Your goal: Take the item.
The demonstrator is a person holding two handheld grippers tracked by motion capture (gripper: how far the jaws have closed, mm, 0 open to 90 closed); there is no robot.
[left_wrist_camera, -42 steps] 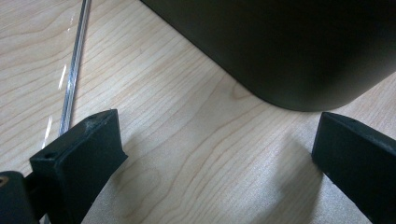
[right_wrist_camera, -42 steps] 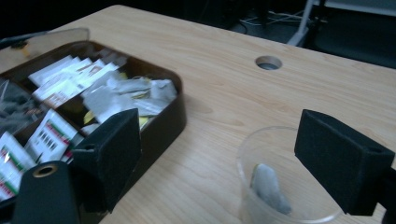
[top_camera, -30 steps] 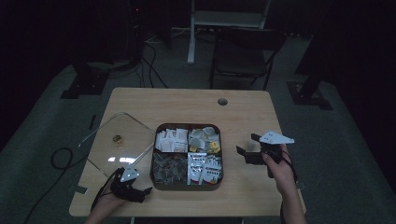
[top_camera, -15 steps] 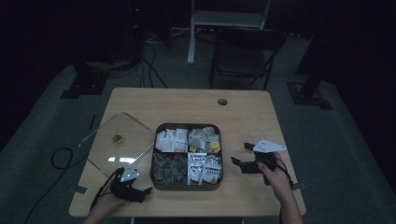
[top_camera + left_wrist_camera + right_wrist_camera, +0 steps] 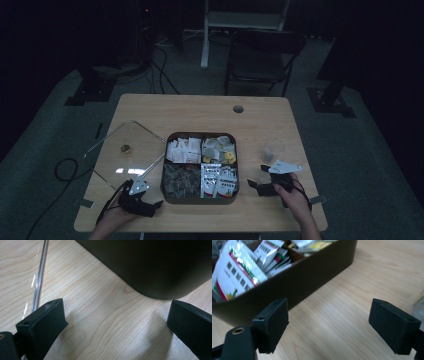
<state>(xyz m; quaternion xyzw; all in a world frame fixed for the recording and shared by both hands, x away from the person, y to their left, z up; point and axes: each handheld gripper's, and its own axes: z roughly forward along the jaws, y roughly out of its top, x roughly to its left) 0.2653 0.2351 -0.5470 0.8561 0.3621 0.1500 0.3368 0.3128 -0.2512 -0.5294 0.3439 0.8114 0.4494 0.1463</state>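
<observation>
A dark box [image 5: 200, 200] with four compartments of tea packets and sachets sits mid-table. My left gripper [image 5: 151, 206] rests on the table by the box's near left corner, jaws open and empty. In the left gripper view the left gripper [image 5: 115, 315] faces the box corner [image 5: 155, 270] across bare wood. My right gripper [image 5: 257, 177] hovers low beside the box's near right side, open. In the right gripper view the right gripper [image 5: 329, 317] spans empty table, with the box wall [image 5: 312, 277] and white packets [image 5: 237, 272] to the left.
A clear lid [image 5: 127, 152] with a small knob leans against the box's left side; its edge [image 5: 40, 277] runs past my left jaw. A small glass cup [image 5: 273, 148] stands right of the box. The table has a cable hole [image 5: 238, 108]. A chair stands beyond the table.
My right gripper has come down and toward the table's near edge, closer to the box's near right corner. The left gripper has stayed put.
</observation>
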